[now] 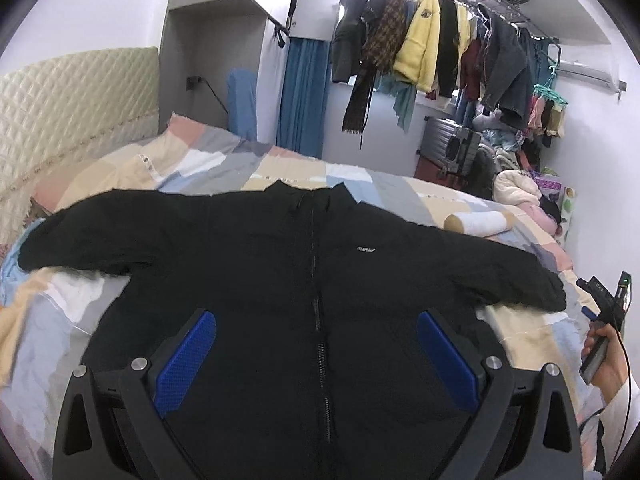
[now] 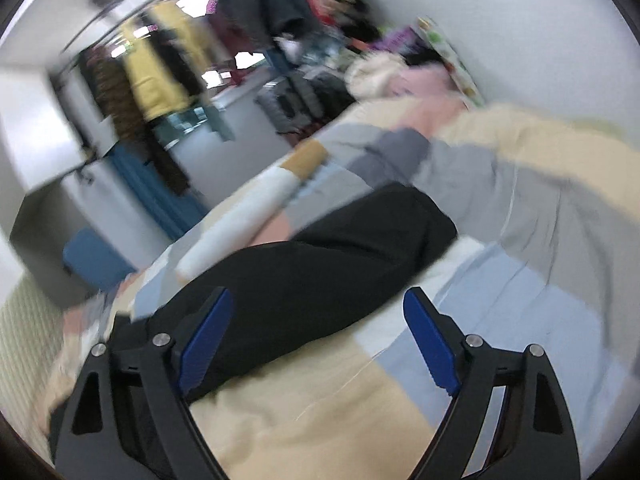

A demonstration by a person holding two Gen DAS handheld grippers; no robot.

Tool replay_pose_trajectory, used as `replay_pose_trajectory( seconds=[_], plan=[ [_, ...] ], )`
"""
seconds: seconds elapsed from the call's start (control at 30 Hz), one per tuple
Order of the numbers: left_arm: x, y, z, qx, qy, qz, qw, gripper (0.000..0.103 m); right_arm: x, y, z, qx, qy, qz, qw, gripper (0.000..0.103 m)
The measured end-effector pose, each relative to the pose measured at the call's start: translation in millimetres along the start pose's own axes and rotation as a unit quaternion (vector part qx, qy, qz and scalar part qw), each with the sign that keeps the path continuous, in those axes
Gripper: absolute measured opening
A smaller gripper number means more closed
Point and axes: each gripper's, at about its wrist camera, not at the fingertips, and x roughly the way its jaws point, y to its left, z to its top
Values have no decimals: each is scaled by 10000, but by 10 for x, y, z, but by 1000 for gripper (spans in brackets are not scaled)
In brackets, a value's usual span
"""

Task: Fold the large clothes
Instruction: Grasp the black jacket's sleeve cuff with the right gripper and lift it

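A black zip-up jacket (image 1: 280, 264) lies flat, front up, on the patchwork bedspread (image 1: 224, 160), both sleeves spread out to the sides. My left gripper (image 1: 316, 320) is open and empty above the jacket's lower front, straddling the zipper. My right gripper (image 2: 318, 304) is open and empty, hovering over the jacket's right sleeve (image 2: 340, 248); the cuff end lies just ahead of the fingers. The right wrist view is blurred by motion. The right gripper's body and the hand holding it show in the left wrist view (image 1: 604, 320) at the right edge.
A white roll with a tan end (image 1: 480, 222) lies on the bed beyond the right sleeve. A padded headboard (image 1: 76, 108) stands at left. Clothes (image 1: 420, 40) hang on a rack at the back, with a suitcase (image 1: 452, 148) and piled items at right.
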Motion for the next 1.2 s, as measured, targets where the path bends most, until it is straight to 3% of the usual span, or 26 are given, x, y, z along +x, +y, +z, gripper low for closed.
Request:
replay_pose_trajectory(
  seconds=[0.07, 0.17, 0.33, 0.4, 0.5, 0.53, 0.6, 0.63, 0.7, 0.8, 0.97, 1.1, 1.2],
  plan=[
    [118, 19, -39, 29, -5, 67, 10000, 101, 289, -280, 8, 649, 161, 71, 9977, 88],
    [255, 64, -82, 27, -62, 187, 9998, 101, 618, -534, -11, 1129, 339, 4, 9930, 88],
    [453, 174, -142, -85, -45, 230, 9997, 101, 1021, -636, 22, 867, 443, -146, 9951, 91],
    [496, 205, -159, -96, -25, 243, 9997, 101, 1093, -653, 44, 819, 333, -76, 9961, 98],
    [576, 258, -184, -47, -21, 320, 9995, 101, 1155, -590, 105, 627, 194, 179, 9977, 97],
    [597, 274, -194, -31, -17, 350, 9994, 101, 1160, -583, 125, 588, 141, 224, 9979, 94],
    [604, 284, -208, -25, 15, 405, 9992, 101, 1165, -580, 166, 556, 78, 214, 9982, 65],
    [613, 299, -213, -24, 47, 430, 9991, 101, 1180, -590, 186, 562, 80, 198, 9982, 58],
    [616, 315, -210, -29, 99, 482, 9988, 101, 1152, -574, 228, 558, 18, 133, 9983, 29],
    [576, 291, -200, 39, 163, 576, 9982, 101, 1025, -453, 343, 425, -189, 1, 9989, 12],
    [451, 249, -170, 194, 180, 752, 9968, 101, 684, -277, 614, 333, -400, 3, 9986, 8],
    [241, 279, -119, 176, 122, 618, 9979, 101, 354, -54, 785, 197, -607, 69, 9979, 8],
    [52, 343, -60, 124, -24, 546, 9984, 101, 98, 296, 896, -295, -742, -101, 9968, 8]
  ],
)
